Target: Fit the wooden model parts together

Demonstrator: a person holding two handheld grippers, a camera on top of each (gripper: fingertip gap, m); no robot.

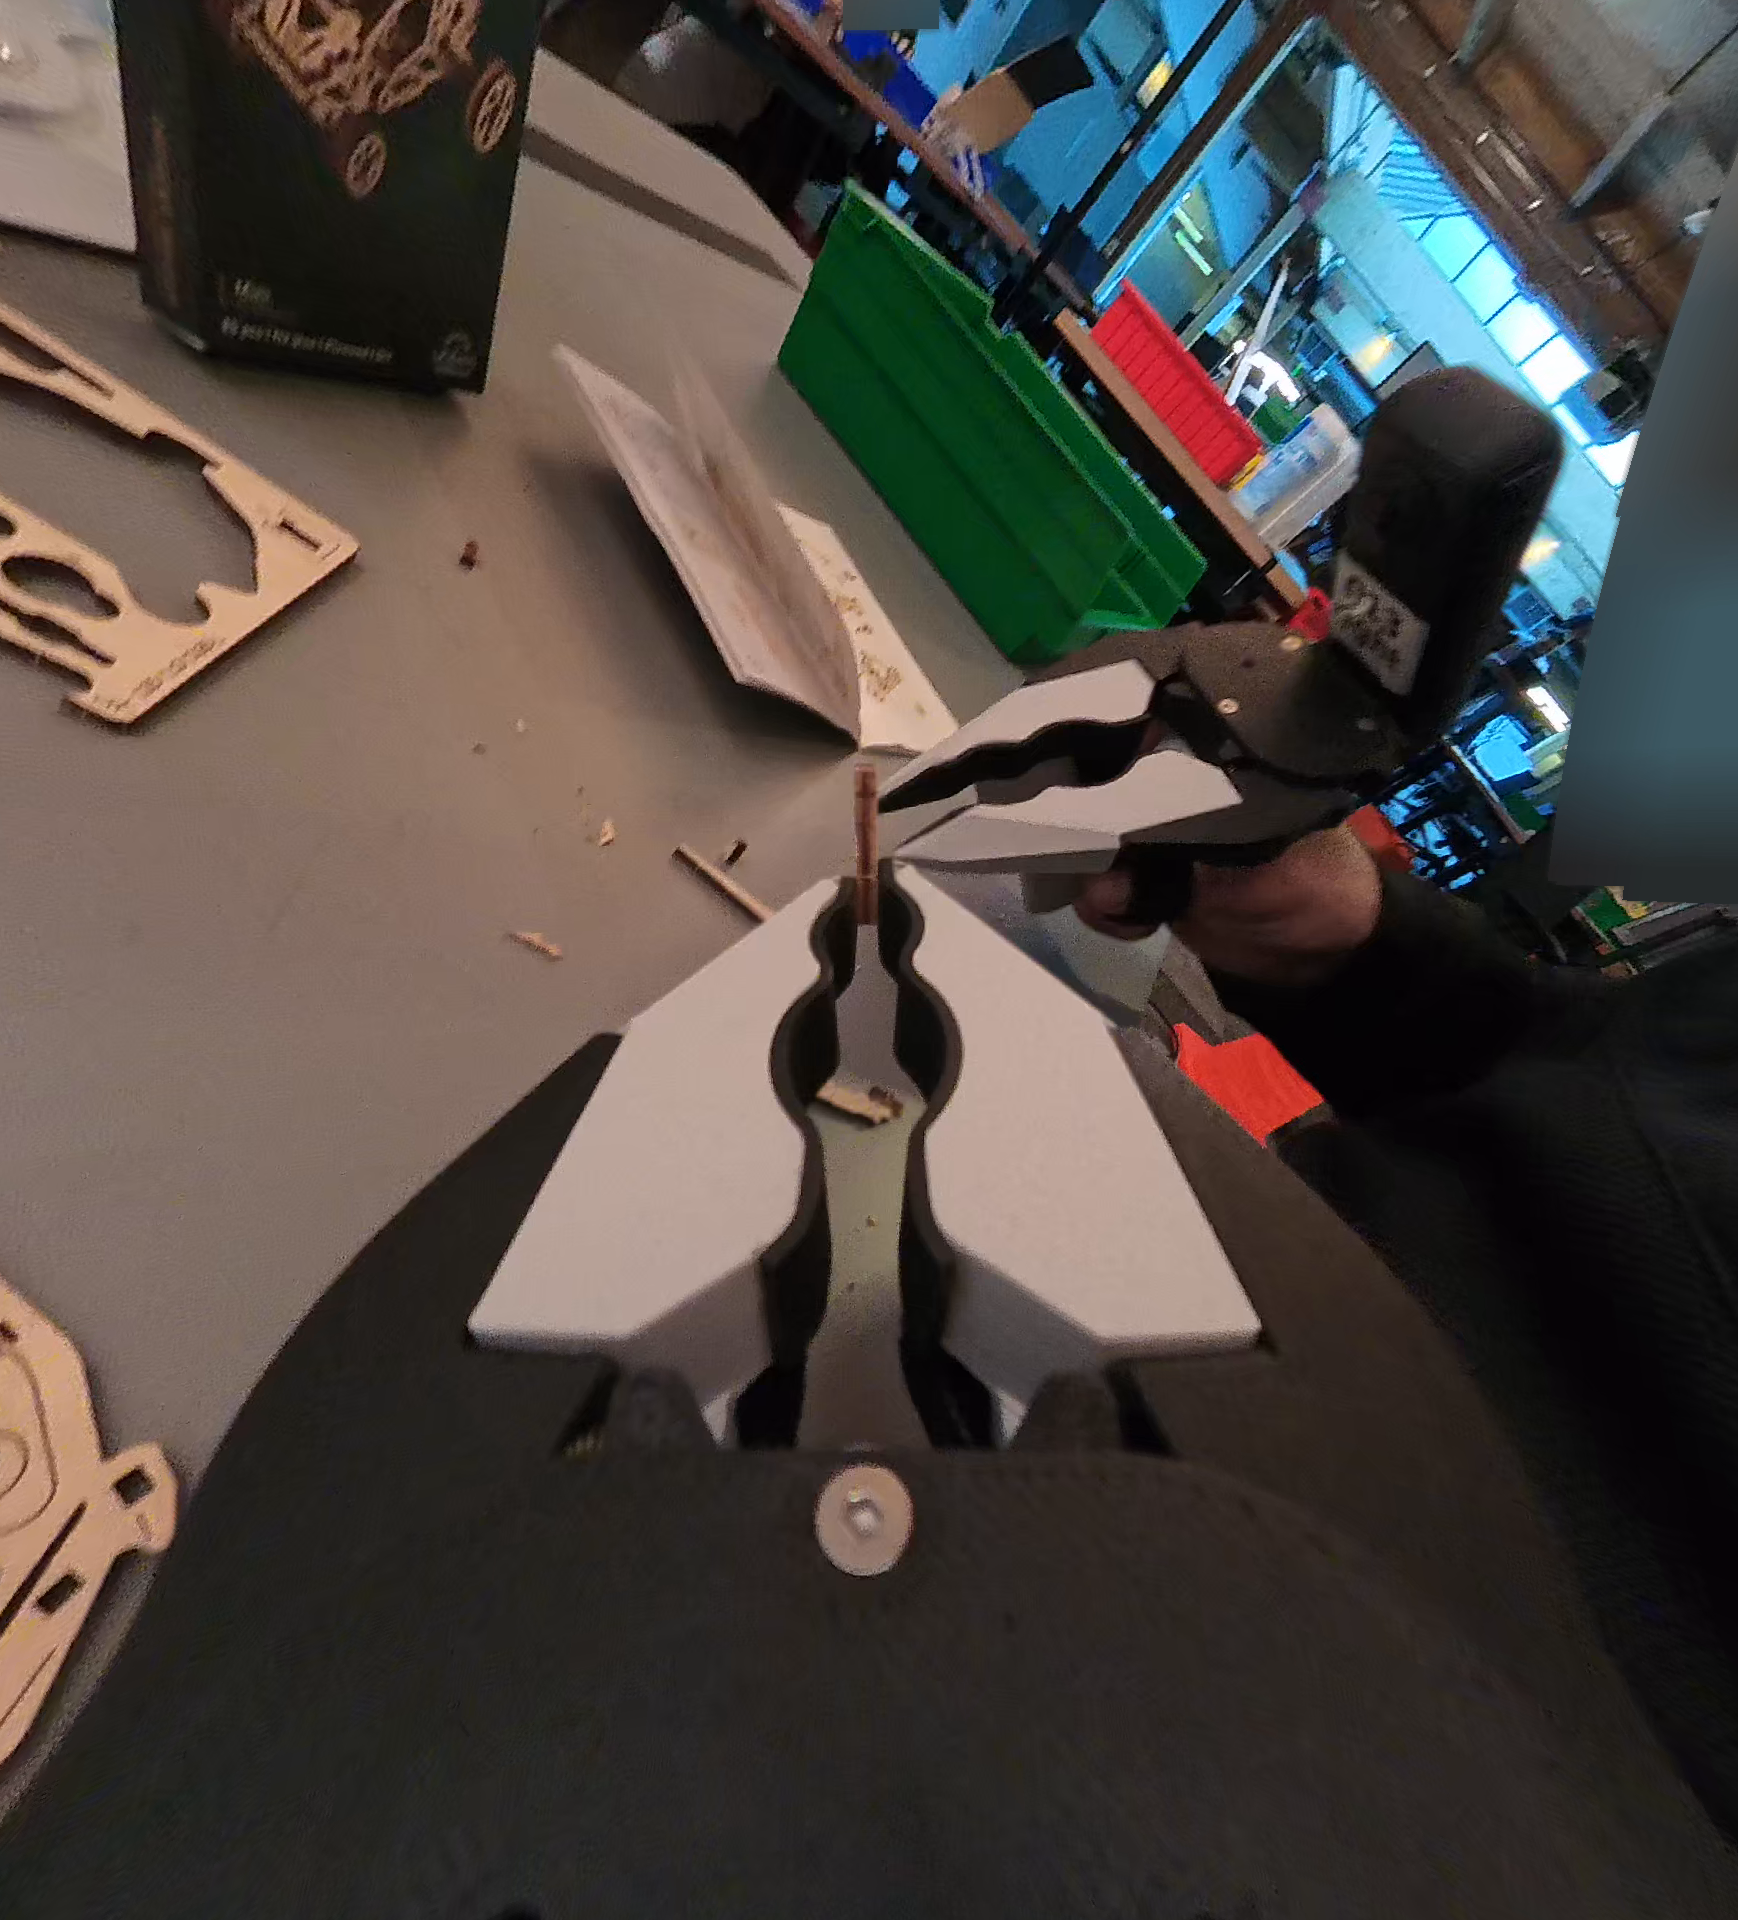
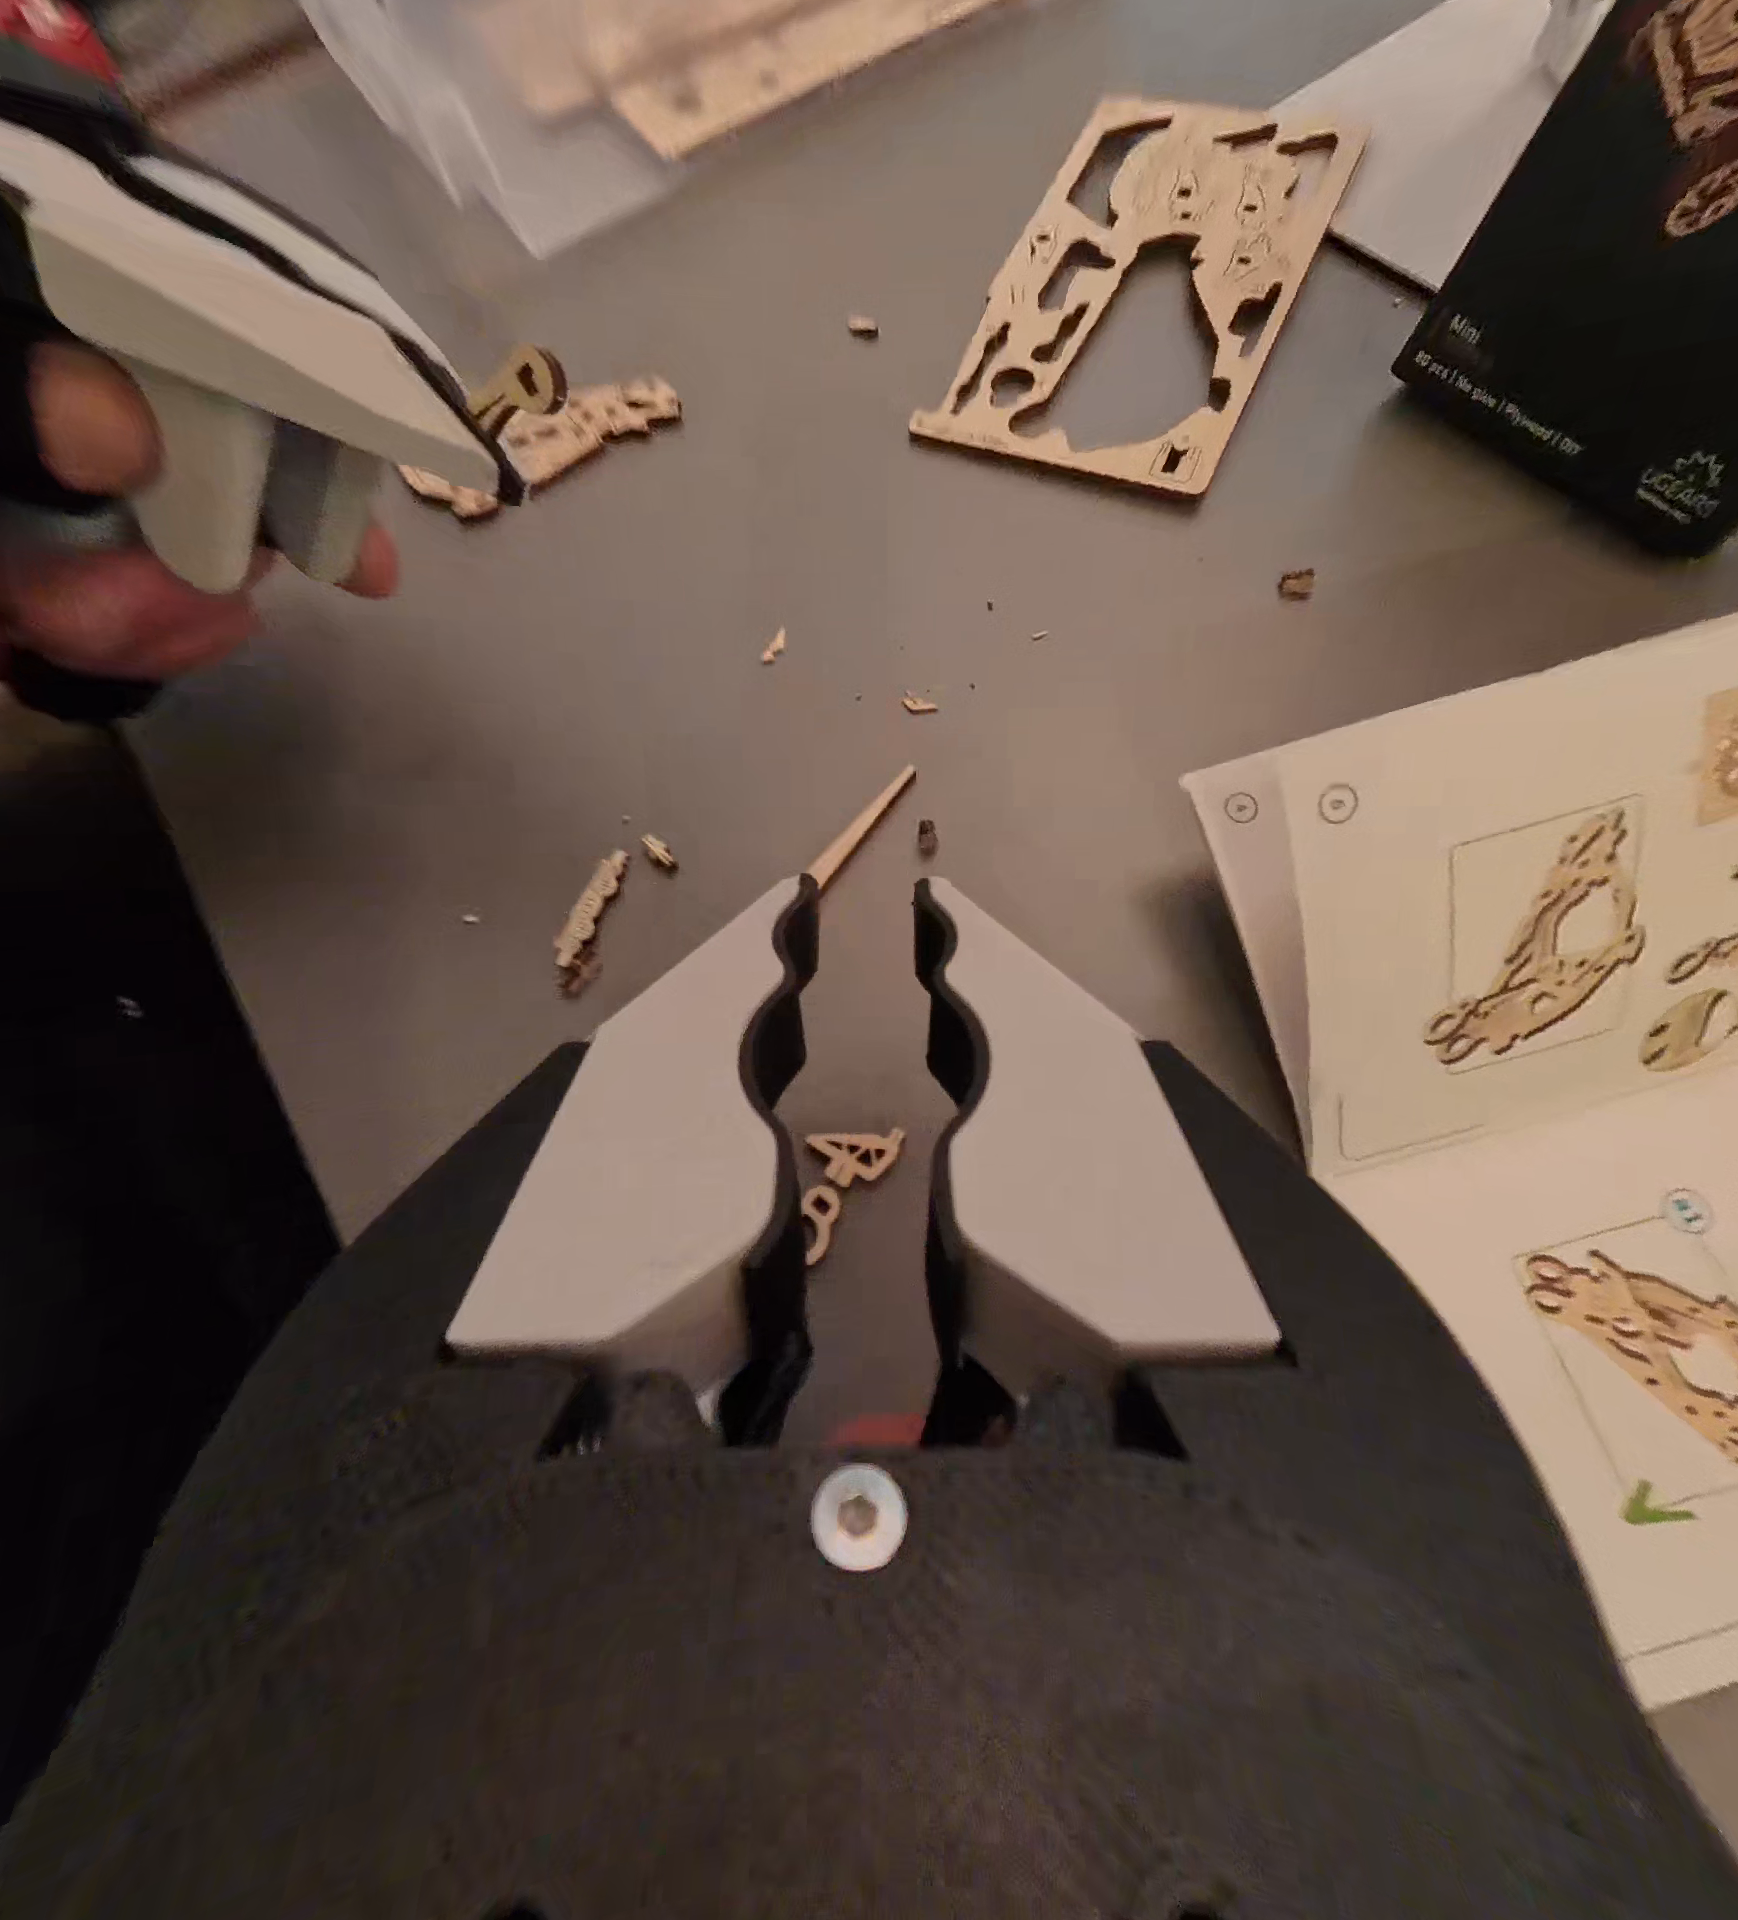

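My left gripper (image 1: 866, 883) is shut on a small flat wooden part (image 1: 865, 831), which stands up edge-on out of its tips. In the right wrist view the left gripper (image 2: 496, 457) is at the upper left, and the same part (image 2: 524, 382) sticks out with a rounded, slotted end. My right gripper (image 2: 862, 885) is open with nothing between its fingers, above the grey table (image 2: 1052, 644). In the left wrist view the right gripper (image 1: 896, 826) has its tips just right of the held part, slightly apart. A thin wooden stick (image 2: 863, 821) lies on the table just beyond the right fingertips.
A black model box (image 2: 1623, 270) stands at the back. A punched-out plywood sheet (image 2: 1145, 301), an open instruction booklet (image 2: 1519, 1039) and loose wooden bits (image 2: 586, 920) lie around. Small parts (image 2: 849, 1158) lie under the right gripper. A green bin (image 1: 969, 436) stands behind. About 9 cm separates my left fingertips from my right.
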